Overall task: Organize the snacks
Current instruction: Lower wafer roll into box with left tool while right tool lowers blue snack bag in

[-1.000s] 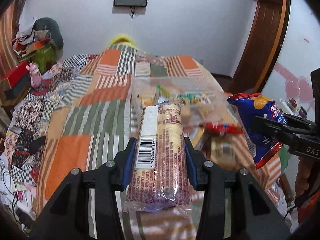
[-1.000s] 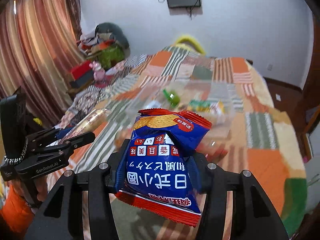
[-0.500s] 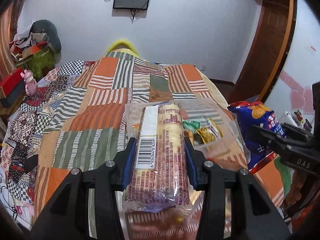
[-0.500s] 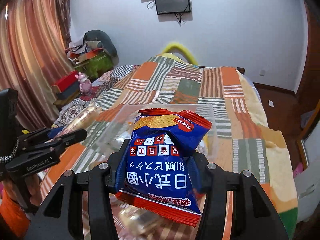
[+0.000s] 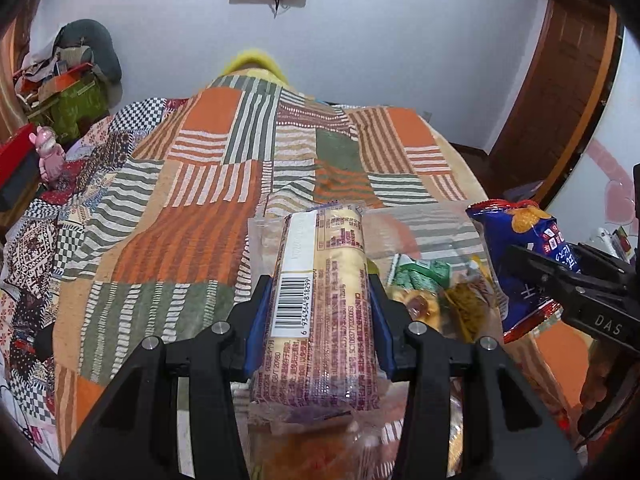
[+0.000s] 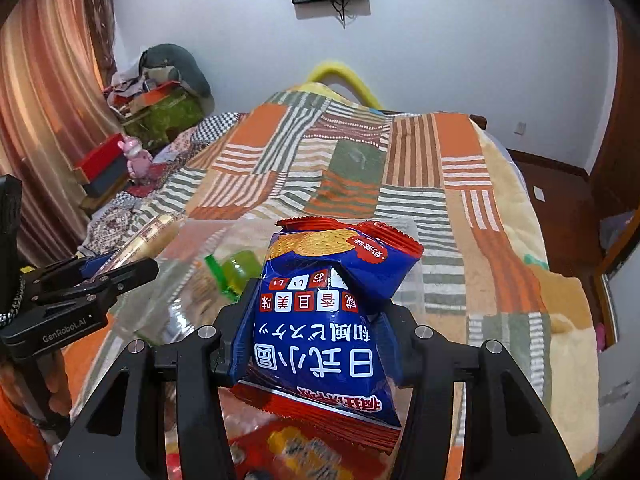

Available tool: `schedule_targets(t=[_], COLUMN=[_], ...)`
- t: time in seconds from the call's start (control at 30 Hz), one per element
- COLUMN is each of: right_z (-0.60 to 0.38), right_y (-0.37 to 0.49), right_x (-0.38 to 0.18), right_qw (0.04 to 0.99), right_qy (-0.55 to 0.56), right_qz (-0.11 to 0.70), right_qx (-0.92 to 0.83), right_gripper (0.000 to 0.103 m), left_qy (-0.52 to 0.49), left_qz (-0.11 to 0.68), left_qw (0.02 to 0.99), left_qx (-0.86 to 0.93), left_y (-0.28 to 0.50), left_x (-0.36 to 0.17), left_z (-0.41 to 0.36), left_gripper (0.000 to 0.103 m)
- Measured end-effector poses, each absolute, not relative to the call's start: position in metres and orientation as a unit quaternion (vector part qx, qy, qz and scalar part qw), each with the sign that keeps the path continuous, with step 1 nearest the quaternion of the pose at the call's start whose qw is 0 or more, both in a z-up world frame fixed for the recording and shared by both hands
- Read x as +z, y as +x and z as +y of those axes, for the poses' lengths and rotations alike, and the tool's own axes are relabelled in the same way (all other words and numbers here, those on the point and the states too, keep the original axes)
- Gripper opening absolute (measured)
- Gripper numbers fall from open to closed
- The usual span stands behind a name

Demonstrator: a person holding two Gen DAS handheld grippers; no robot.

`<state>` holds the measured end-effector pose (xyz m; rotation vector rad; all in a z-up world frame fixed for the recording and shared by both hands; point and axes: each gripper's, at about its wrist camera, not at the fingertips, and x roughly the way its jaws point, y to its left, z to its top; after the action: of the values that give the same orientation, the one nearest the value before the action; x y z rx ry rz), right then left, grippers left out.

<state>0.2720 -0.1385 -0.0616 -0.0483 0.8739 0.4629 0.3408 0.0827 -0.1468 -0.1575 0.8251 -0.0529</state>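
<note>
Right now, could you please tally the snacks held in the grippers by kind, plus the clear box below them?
Long biscuit pack, in the left gripper: 1
Blue chip bag, in the right gripper: 1
Clear plastic box on the bed, with several small snacks inside that are too blurred to count: 1
Total: 3

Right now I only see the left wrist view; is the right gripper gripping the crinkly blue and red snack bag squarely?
Observer: Yes, the right gripper is shut on the blue and red snack bag at mid-height, white lettering upside down.
Operator: Anything beneath it?
Observer: A blurred red and yellow packet lies below.
Operator: My roll?
Observer: The long cream biscuit roll in the left gripper reaches toward the clear plastic box's left rim.
</note>
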Motion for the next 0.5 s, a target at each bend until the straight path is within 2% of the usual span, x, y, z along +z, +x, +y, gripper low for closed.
schedule_targets(t=[0.4,0.5], right_z=[-0.127,-0.131], right_y=[0.285,0.282], right_x=[-0.082,-0.079], right_qw=[0.864,0.865], right_qy=[-0.05,-0.046], right_qz=[0.444,0.443], right_qx=[0.231,0.232], right_gripper=[0.051,0.057], left_qy=[-0.086,-0.072], left_qz=[0.411,0.406], left_qw=[0.907,0.91], left_qx=[-0.033,-0.033], left_y=[0.353,0.346], left_x=[-0.16,-0.153], left_z=[0.078,0.076], left_gripper=[0.046,0.049])
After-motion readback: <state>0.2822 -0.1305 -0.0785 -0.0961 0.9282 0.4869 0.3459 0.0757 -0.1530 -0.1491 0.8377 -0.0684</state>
